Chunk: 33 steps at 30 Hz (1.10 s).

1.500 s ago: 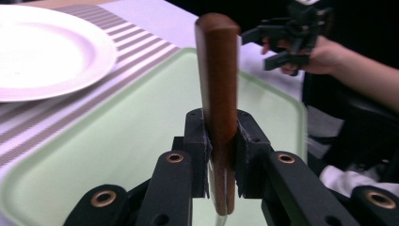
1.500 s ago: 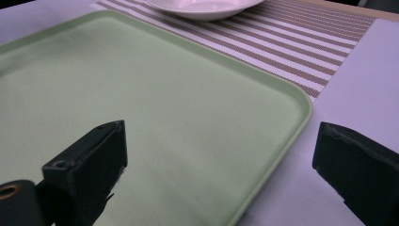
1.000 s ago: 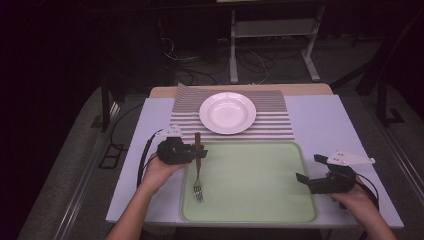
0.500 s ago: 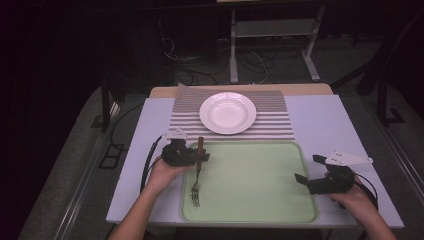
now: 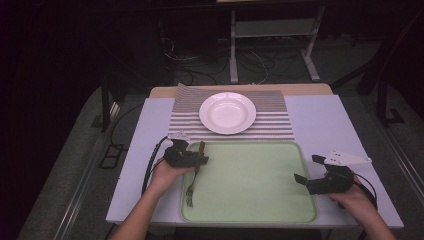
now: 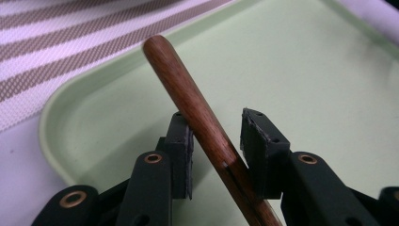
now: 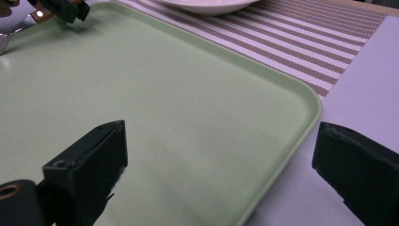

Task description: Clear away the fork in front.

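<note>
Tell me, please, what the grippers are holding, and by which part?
The left gripper straddles the fork at its wooden handle, not clamped; the right gripper holds nothing.

The green tray lies bare between the grippers; beyond it sits the white plate.

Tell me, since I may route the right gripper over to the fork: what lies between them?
Bare green tray floor lies between the right gripper and the fork, seen in the high view.
</note>
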Motion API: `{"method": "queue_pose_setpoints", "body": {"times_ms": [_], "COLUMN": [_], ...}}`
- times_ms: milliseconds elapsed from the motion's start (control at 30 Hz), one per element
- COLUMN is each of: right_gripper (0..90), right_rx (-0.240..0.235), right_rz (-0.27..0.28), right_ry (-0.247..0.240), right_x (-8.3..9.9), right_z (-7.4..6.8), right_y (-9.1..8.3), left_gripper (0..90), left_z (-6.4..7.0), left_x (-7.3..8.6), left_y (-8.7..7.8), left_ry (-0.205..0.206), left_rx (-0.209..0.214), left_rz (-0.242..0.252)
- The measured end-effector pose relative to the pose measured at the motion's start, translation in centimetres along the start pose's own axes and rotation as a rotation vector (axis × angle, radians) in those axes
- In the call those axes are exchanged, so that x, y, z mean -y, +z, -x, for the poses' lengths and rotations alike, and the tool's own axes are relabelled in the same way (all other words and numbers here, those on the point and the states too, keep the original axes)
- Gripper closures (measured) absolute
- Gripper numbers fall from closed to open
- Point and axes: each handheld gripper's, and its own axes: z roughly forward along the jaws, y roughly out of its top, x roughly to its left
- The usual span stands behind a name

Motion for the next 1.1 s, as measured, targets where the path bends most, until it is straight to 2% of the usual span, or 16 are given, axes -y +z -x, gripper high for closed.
{"method": "queue_pose_setpoints", "body": {"times_ms": [300,467,667,767,967,1100], "right_gripper": [3.8,3.8,3.8,3.8,3.8,3.8], "right_rx": [0.001,0.001,0.001,0.005,0.007,0.010], "right_rz": [-0.001,-0.002,-0.003,-0.007,-0.005,-0.002], "right_ry": [-0.004,-0.003,-0.008,-0.014,-0.018,-0.015], "right_x": [0.0,0.0,0.0,0.0,0.0,0.0], "right_z": [0.0,0.0,0.0,-0.1,-0.1,0.0], "right_y": [0.0,0.0,0.1,0.1,0.0,-0.1], "left_gripper": [64.0,63.5,62.8,69.9,89.5,89.7], "left_z": [-0.3,-0.3,-0.1,0.1,1.4,2.4], "left_x": [0.2,0.2,0.1,-0.1,-0.7,-1.2], "left_y": [0.3,0.2,-0.4,-0.8,-1.1,-0.7], "left_ry": [-0.013,-0.009,0.011,0.024,0.085,0.122], "left_rx": [-0.016,-0.022,-0.032,-0.029,-0.015,-0.002], "left_rz": [-0.028,-0.021,0.012,0.031,0.046,0.026]}}
